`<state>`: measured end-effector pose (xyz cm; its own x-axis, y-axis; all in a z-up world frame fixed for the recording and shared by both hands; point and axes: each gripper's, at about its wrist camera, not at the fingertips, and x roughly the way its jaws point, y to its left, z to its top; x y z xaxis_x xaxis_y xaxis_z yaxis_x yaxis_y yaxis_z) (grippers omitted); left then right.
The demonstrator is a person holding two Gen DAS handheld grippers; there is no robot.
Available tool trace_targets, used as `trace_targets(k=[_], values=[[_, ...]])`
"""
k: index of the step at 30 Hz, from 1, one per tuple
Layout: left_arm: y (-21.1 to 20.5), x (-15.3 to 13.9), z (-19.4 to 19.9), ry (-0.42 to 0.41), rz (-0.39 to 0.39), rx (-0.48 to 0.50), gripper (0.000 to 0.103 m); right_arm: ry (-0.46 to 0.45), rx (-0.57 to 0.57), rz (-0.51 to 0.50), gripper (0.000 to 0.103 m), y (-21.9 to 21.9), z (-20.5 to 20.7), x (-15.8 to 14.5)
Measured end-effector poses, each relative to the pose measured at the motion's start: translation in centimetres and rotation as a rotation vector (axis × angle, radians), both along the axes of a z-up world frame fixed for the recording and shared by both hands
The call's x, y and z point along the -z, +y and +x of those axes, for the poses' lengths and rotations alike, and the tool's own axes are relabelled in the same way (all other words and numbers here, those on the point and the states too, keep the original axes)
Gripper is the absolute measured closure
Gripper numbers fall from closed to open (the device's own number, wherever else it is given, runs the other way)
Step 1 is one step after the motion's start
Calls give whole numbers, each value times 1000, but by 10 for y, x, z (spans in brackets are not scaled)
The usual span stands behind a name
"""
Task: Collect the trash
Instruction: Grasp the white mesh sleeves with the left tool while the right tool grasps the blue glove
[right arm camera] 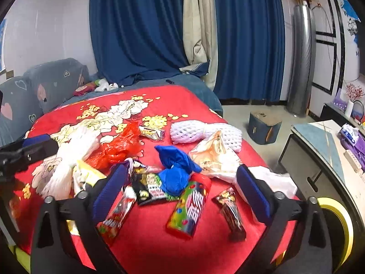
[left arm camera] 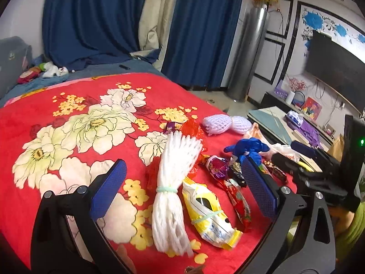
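Note:
Trash lies scattered on a red flowered blanket [left arm camera: 68, 105]. My left gripper [left arm camera: 182, 171] is open and empty above a white foam net bundle [left arm camera: 173, 191] and a yellow wrapper [left arm camera: 209, 214]. My right gripper [right arm camera: 182, 178] is open and empty above a blue crumpled bag [right arm camera: 175, 171], a black snack packet [right arm camera: 150, 191] and a red candy pack [right arm camera: 189, 207]. A dark wrapper [right arm camera: 230, 212] and a red wrapper [right arm camera: 116, 217] lie near its fingers. The right gripper shows at the right edge of the left wrist view [left arm camera: 296, 153].
White foam netting [right arm camera: 205, 132], a red plastic bag [right arm camera: 116, 146] and a white plastic bag [right arm camera: 273, 180] lie further on the blanket. A coffee table [right arm camera: 319, 146] stands right of the bed. A small blue box [right arm camera: 264, 125] sits on the floor. Blue curtains hang behind.

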<state>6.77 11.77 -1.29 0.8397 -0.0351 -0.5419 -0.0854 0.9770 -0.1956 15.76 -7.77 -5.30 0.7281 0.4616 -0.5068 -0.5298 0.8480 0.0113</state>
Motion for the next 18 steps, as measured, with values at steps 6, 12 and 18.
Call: trace_targets(k=[6,12,18], values=[[18,15,21,84,-97,-16,11,44,-21,-50,26,14,21,2],[21,29,22,125,-140,-5,33,111,-27,-95,47,24,44,17],[32,37,20,163,-211,-5,52,143,-67,-78,88,29,48,22]])
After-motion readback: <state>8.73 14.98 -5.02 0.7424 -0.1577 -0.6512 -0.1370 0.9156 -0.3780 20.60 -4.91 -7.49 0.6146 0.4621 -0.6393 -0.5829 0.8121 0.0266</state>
